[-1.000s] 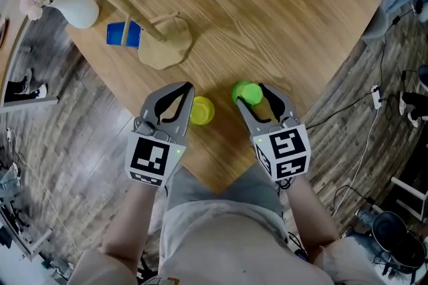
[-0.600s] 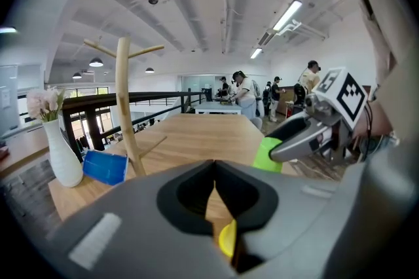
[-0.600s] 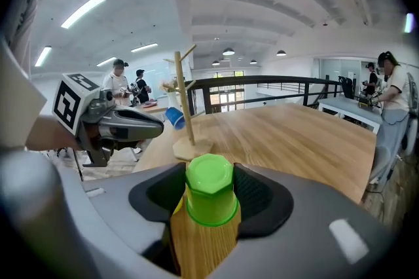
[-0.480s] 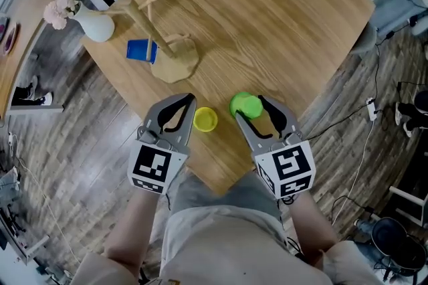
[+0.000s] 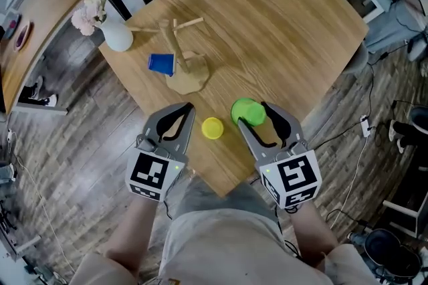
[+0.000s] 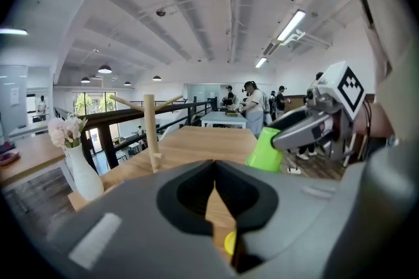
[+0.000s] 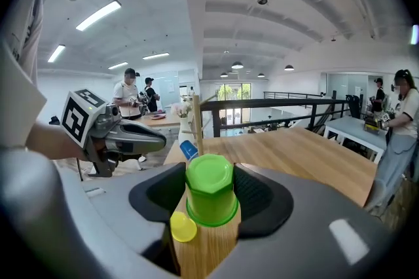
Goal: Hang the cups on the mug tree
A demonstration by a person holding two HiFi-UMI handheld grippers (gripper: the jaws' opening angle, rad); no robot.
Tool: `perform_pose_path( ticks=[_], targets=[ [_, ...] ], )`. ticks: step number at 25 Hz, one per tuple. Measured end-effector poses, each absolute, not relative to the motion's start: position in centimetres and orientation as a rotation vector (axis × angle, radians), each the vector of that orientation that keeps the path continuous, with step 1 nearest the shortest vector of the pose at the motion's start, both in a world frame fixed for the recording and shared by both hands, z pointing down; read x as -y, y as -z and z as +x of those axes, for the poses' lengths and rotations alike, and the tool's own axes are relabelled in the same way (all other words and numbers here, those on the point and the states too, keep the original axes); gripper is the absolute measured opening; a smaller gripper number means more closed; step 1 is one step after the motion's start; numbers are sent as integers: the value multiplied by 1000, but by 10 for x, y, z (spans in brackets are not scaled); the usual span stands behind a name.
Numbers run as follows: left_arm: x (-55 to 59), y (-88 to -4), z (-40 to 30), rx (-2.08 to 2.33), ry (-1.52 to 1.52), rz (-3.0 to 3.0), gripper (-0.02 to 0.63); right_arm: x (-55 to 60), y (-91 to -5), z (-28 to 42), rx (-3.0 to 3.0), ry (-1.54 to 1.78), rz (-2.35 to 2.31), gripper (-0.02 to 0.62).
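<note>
We see the right gripper (image 5: 253,115) clamped on a bright green plastic cup (image 5: 247,111), mouth downward, its jaws standing wide on either side of the cup. The left gripper (image 5: 188,110) has its jaws pressed together with nothing between them. A small yellow plastic cup (image 5: 212,128) stands on the pale wooden table (image 5: 281,23) between the two grippers. Farther off we note the wooden mug tree (image 5: 179,53), a blue plastic cup (image 5: 161,63) lying just beside its base, and a white vase of flowers (image 5: 118,39) at the table's corner.
</note>
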State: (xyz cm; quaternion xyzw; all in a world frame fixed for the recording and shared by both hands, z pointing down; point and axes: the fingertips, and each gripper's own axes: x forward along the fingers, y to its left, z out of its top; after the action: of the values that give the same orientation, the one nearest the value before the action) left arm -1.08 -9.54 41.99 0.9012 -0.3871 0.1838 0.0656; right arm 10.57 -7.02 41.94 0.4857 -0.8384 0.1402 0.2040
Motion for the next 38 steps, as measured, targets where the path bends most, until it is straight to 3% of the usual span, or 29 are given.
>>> perform_pose_path(
  ticks=[20, 38],
  targets=[
    [74, -322, -62, 1266, -467, 2756, 3, 52, -306, 56, 2452, -204, 1359, 233],
    [50, -309, -78, 1297, -487, 2760, 3, 39, -303, 29, 2481, -189, 1304, 233]
  ],
)
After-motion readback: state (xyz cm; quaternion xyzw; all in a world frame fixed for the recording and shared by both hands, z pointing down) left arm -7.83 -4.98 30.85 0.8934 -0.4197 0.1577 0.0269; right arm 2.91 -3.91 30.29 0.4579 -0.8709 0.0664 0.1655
